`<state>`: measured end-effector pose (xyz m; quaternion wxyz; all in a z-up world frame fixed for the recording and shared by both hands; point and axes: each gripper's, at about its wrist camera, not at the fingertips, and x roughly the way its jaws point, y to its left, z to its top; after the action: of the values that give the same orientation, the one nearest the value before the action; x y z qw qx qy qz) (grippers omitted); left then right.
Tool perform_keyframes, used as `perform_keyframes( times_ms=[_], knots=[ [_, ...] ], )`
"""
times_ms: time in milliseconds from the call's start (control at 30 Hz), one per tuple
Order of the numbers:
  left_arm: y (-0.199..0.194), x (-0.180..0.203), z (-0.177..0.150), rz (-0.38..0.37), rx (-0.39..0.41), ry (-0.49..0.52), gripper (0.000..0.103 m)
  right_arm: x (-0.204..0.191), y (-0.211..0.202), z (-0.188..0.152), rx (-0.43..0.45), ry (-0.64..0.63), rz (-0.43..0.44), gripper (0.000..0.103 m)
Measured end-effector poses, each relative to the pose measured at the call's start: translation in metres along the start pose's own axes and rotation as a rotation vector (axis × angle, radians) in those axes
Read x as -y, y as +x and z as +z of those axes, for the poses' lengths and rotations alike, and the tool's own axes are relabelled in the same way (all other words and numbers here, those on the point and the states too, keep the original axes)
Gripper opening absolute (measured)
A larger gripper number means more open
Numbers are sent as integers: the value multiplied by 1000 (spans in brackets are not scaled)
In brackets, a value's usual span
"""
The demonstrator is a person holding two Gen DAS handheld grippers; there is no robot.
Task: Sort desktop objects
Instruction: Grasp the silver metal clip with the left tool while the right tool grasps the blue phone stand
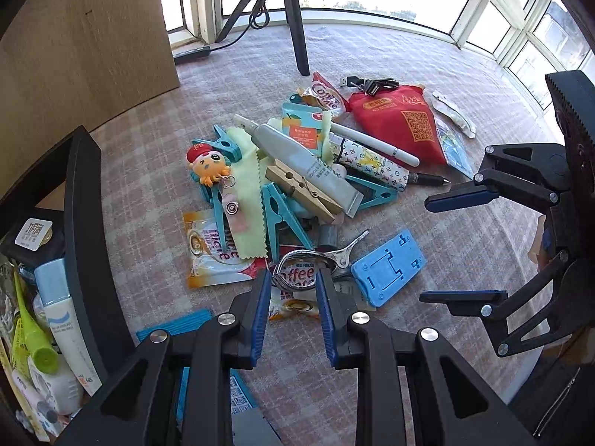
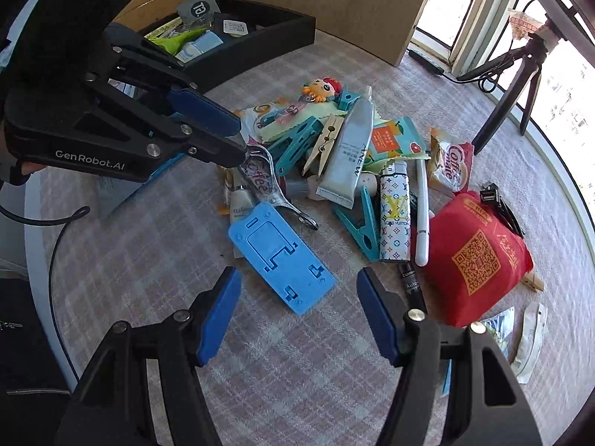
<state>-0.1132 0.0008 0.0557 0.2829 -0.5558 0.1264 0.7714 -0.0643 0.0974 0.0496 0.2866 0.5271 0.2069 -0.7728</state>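
A pile of small objects lies on the checked tablecloth: a metal clip, coffee sachets, a grey tube, teal pegs, a wooden peg, a blue phone stand, a red bag. My left gripper is open, its fingers on either side of the metal clip's round end. My right gripper is open and empty just in front of the blue phone stand.
A black tray with bottles and packets stands at the left. A cardboard box stands behind it. A tripod stands at the back. A white pen, a patterned case and a cable lie around.
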Motion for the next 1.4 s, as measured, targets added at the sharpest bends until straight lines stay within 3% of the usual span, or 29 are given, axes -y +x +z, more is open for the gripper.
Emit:
perform_keyframes(
  times_ms=[333,433,500,533,567,633,667,700,733,967,1200,1400],
  knots=[
    [17,-3,9,-9,-51,12,24,-3,24,15,-33,-120,44,64],
    [23,-3,11,-23,-76,13,16,-4,34,17,-56,-138,48,64],
    [25,-2,10,-33,-81,25,16,-3,38,17,-62,-130,52,64],
    [26,-2,9,-37,-84,29,11,-2,40,17,-63,-123,56,63],
    [26,-2,9,-35,-88,28,10,0,40,17,-62,-111,61,60],
    [26,-2,6,-32,-82,25,8,5,37,17,-57,-76,79,37],
    [25,-2,5,-38,-79,23,8,9,35,17,-58,-57,95,30],
    [24,-1,4,-43,-76,22,7,12,34,16,-60,-38,112,16],
    [23,0,2,-45,-71,23,7,13,33,14,-62,-25,122,12],
    [8,6,-6,-60,-35,10,7,14,17,2,-35,38,164,9],
    [-16,1,-10,-42,33,-57,7,14,-20,-21,66,173,199,7],
    [-50,-17,-31,-11,103,-116,7,13,-46,-20,102,256,169,5]
  ],
)
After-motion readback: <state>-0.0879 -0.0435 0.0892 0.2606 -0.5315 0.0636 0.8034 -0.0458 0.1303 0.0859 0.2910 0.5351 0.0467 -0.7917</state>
